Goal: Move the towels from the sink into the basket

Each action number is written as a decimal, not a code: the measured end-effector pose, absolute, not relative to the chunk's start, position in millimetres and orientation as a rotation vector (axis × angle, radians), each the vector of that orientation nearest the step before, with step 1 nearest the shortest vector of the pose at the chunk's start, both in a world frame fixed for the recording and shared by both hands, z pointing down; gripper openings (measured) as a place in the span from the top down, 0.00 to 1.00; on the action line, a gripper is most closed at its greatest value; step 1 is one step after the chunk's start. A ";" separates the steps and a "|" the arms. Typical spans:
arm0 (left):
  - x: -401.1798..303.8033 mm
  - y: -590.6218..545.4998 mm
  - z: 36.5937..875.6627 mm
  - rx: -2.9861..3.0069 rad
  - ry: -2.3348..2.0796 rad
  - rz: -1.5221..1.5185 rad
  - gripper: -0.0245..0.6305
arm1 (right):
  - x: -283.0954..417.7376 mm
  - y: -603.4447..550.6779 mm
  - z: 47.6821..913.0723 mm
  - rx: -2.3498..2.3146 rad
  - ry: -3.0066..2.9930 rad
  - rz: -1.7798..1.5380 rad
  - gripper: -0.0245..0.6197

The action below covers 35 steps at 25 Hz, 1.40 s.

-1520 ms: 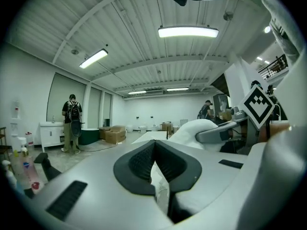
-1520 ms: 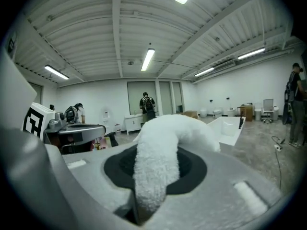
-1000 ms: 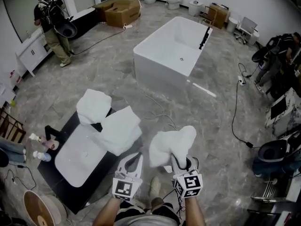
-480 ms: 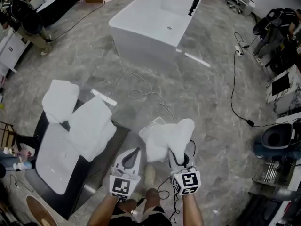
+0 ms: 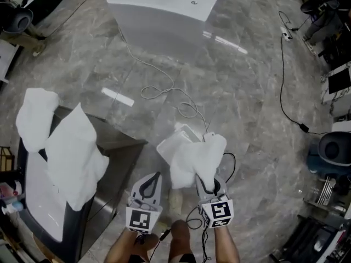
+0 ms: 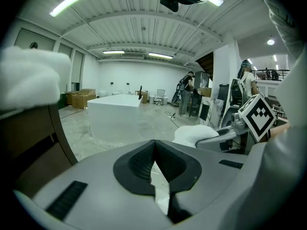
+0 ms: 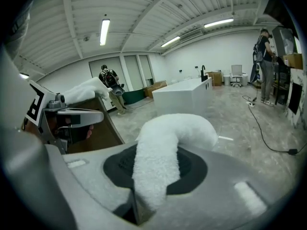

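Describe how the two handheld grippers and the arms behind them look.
Left gripper and right gripper match: pale grey shells, black ribbed pads, each topped by a cube carrying black-and-white square markers. A thin black cable loops beside the right one. The forearms show no sleeves.

Surroundings we log apart from the job.
We count a white freestanding bathtub (image 5: 164,21) on the grey marble floor (image 5: 247,92), a white cable (image 5: 186,104) looping near it, a black cable (image 5: 281,86) trailing at the right, cardboard boxes (image 6: 79,97) and a person (image 7: 108,83) far off.
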State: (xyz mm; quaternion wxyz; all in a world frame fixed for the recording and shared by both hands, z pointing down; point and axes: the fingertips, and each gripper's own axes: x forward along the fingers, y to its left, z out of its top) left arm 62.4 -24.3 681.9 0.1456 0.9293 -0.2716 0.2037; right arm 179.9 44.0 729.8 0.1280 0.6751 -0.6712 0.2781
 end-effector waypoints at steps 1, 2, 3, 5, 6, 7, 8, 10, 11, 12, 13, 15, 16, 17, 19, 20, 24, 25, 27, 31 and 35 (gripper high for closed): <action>63.2 -25.0 698.7 2.661 -0.785 0.597 0.95 | 180.4 44.3 746.8 1.956 -1.950 0.824 0.79; 63.6 -25.9 716.1 2.648 -0.788 0.609 0.95 | 180.3 44.5 763.9 1.948 -1.948 0.837 0.78; 63.9 -26.6 733.7 2.637 -0.792 0.622 0.95 | 180.1 44.8 780.9 1.940 -1.948 0.850 0.78; 64.1 -27.2 767.6 2.625 -0.792 0.651 0.95 | 179.7 46.2 813.3 1.925 -1.947 0.877 0.78; 64.0 -27.2 783.0 2.622 -0.789 0.664 0.95 | 179.4 47.5 828.8 1.918 -1.946 0.891 0.78; 63.9 -27.2 797.3 2.618 -0.787 0.676 0.95 | 179.2 49.4 843.9 1.911 -1.943 0.906 0.78; 63.8 -26.8 810.6 2.611 -0.787 0.684 0.95 | 179.2 52.0 858.9 1.905 -1.939 0.920 0.78; 64.3 -25.2 835.4 2.598 -0.789 0.697 0.95 | 179.9 58.5 888.7 1.895 -1.928 0.946 0.78; 64.6 -24.1 847.4 2.594 -0.790 0.704 0.95 | 180.3 61.9 903.5 1.892 -1.923 0.957 0.78; 64.8 -23.1 859.5 2.591 -0.789 0.710 0.95 | 180.5 64.9 918.2 1.888 -1.917 0.967 0.78; 65.0 -22.5 871.4 2.589 -0.788 0.716 0.95 | 180.6 67.0 932.5 1.884 -1.912 0.976 0.78; 66.3 -21.5 893.7 2.590 -0.785 0.730 0.95 | 182.0 69.1 958.4 1.878 -1.901 0.991 0.78; 67.6 -20.6 903.7 2.590 -0.782 0.737 0.95 | 183.3 69.5 970.0 1.876 -1.896 0.999 0.78; 69.0 -19.3 913.1 2.587 -0.778 0.745 0.95 | 184.7 69.8 980.9 1.874 -1.892 1.007 0.78; 70.6 -16.2 931.0 2.572 -0.772 0.759 0.95 | 186.1 69.6 1001.1 1.866 -1.890 1.017 0.78; 70.7 -14.9 939.5 2.566 -0.770 0.765 0.95 | 185.7 69.1 1010.2 1.859 -1.891 1.019 0.78; 68.9 -11.8 964.9 2.557 -0.764 0.771 0.95 | 179.6 67.0 1036.4 1.830 -1.899 1.019 0.77; 68.6 -11.2 968.7 2.557 -0.761 0.770 0.95 | 177.8 66.3 1040.1 1.826 -1.903 1.015 0.77; 68.5 -11.0 973.3 2.562 -0.755 0.767 0.95 | 174.9 64.5 1045.8 1.820 -1.905 1.015 0.76; 67.7 -14.7 970.7 2.561 -0.754 0.760 0.95 | 175.9 57.9 1045.9 1.868 -1.887 1.064 0.59; 64.3 -18.9 961.3 2.557 -0.763 0.753 0.95 | 180.4 47.7 1032.5 1.917 -1.891 1.031 0.45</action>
